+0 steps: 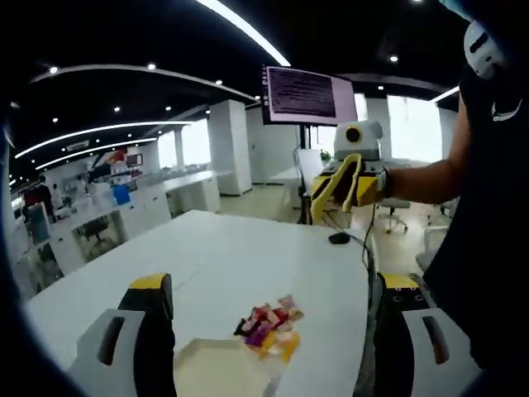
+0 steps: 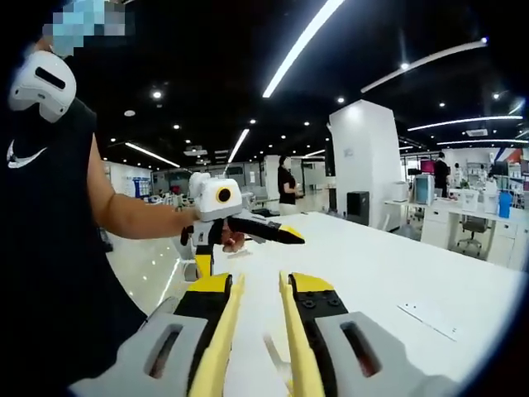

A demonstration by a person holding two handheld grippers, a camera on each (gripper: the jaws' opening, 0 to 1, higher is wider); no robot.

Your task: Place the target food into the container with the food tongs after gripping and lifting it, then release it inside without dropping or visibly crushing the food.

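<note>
Both tools were up off the surface [image 1: 248, 256], nothing gripped yet.

Left tool [image 1: 273, 331]: jaws spread wide, empty. Right tool [image 2: 258, 331]: jaws close together with a narrow gap, nothing between them. In the left gripper view the right tool [image 1: 345, 184] hung in the air over the far edge of the surface, held out on a forearm [image 1: 426, 178] from the person standing at the right. In the right gripper view the left tool [image 2: 248, 227] sat raised at about the same height, gripped by a hand [image 2: 216, 238], jaws pointing across the surface.

Food [image 1: 269, 324]: small pile of mixed coloured pieces, red, purple and yellow, lying on the surface between the left tool's jaws in that view. It was touching or just beside the corner of a pale flat tray [image 1: 219, 372], which I took for the container; couldn't tell if any of it overlapped the rim. I couldn't make out any tongs.

Risks, as I judged them:
- Pile looked loose, so a grab could take part and scatter the rest.
- Soft-looking pieces; closing hard would crush them.
- Tray looked shallow and light; a knock from a jaw could shove it or spill it.
- Both tools high and apart from the food, so a long descent; a tilted approach could sweep the pile off the tray edge.
</note>
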